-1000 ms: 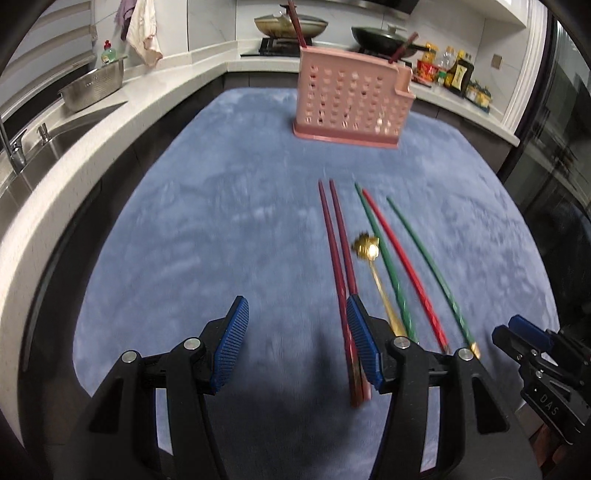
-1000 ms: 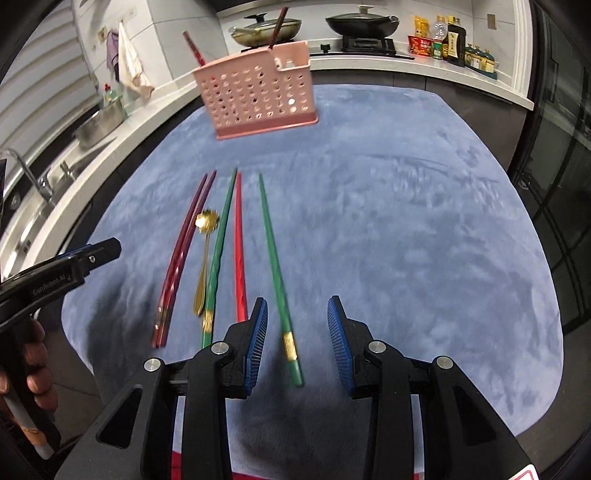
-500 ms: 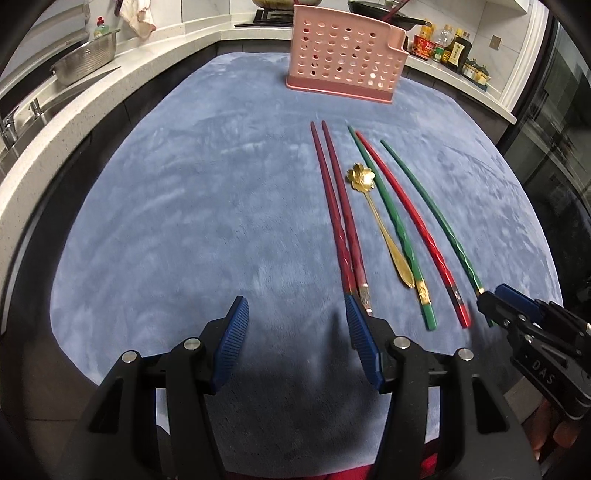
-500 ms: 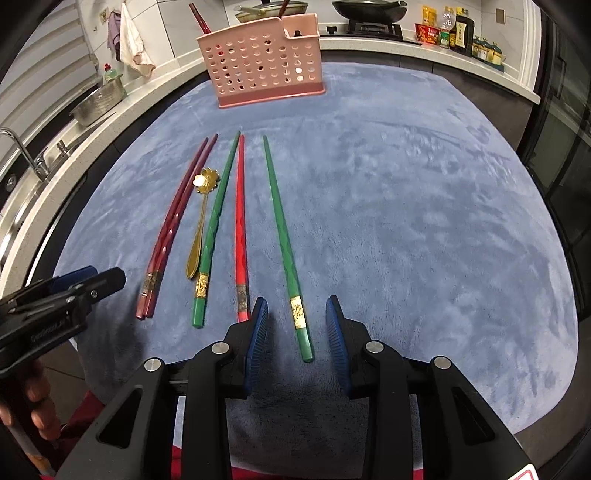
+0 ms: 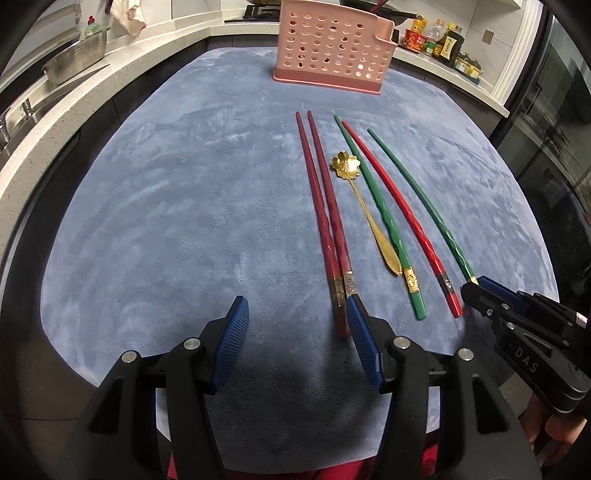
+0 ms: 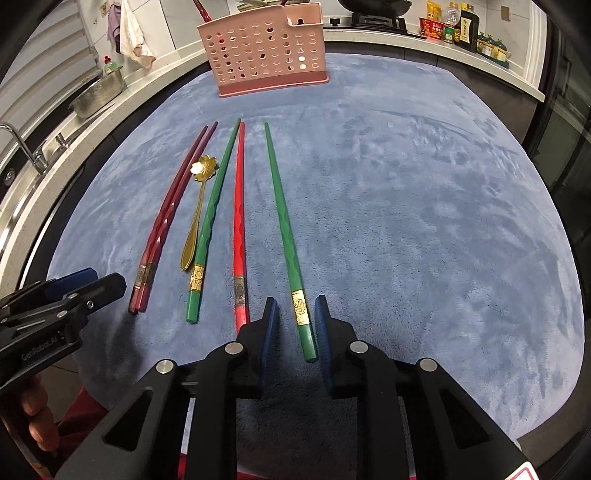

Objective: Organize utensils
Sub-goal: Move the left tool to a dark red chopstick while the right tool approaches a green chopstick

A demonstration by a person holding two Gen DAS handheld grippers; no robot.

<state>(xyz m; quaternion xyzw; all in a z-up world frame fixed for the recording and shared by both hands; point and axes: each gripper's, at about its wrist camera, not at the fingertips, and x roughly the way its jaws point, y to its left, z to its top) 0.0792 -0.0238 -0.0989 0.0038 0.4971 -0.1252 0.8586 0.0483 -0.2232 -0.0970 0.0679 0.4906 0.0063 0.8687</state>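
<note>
Beside red chopstick [image 6: 239, 221], right claw [image 6: 294, 314] closing around green chopstick [image 6: 284, 229], unclamped; left claw [image 5: 297, 321] apart.

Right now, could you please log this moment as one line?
right gripper: closing around green chopstick, not clamped | left gripper: open, empty

The right tool [image 5: 474, 293] carries the white letters "DAS" on its black body, low at the right of the left wrist view. The left tool [image 6: 88, 284] carries the white word "GenRobot.AI" along its black body at the near left of the right wrist view; its last letters are partly hidden. Labels on the bottles [image 6: 458, 24] at the far right are too small to read.
</note>
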